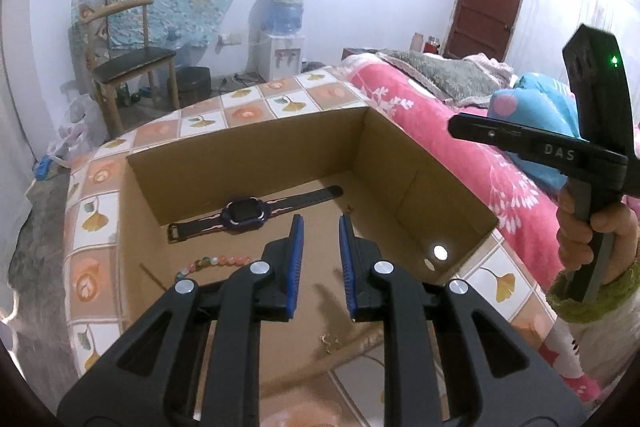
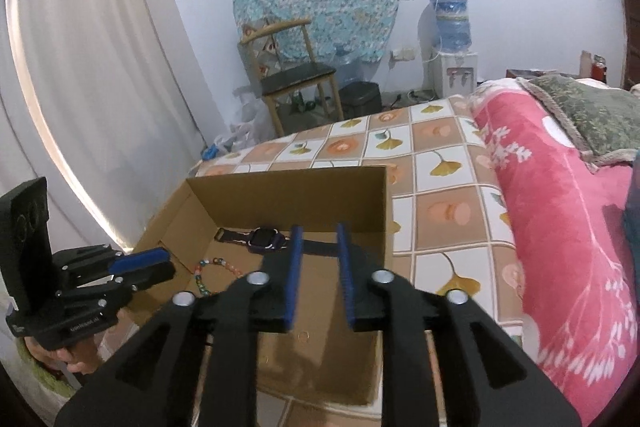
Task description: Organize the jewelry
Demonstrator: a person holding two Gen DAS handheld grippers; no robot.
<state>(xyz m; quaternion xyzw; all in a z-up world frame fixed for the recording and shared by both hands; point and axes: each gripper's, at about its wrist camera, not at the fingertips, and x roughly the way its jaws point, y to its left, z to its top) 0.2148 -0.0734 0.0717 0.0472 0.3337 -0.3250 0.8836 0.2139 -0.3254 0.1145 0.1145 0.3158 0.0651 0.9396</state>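
Note:
An open cardboard box (image 1: 248,163) lies on a bed sheet with a tile pattern. Inside it, a dark watch (image 1: 244,213) with a purple case lies flat near the far wall. A string of coloured beads (image 1: 218,263) lies in front of the watch. A small gold-coloured piece (image 1: 330,341) rests on the cardboard near me. My left gripper (image 1: 321,229) hovers over the box, open, nothing between its blue pads. My right gripper (image 2: 319,231) also hangs open and empty above the box (image 2: 300,195), watch (image 2: 264,239) and beads (image 2: 208,275). The left gripper (image 2: 166,265) shows at the box's left side.
A pink flowered blanket (image 1: 460,155) lies right of the box, with a grey-green pillow (image 2: 584,115) behind it. The right tool's handle (image 1: 592,219) is held by a hand at the right edge. A wooden chair (image 2: 296,75) and a water dispenser (image 2: 452,67) stand by the far wall.

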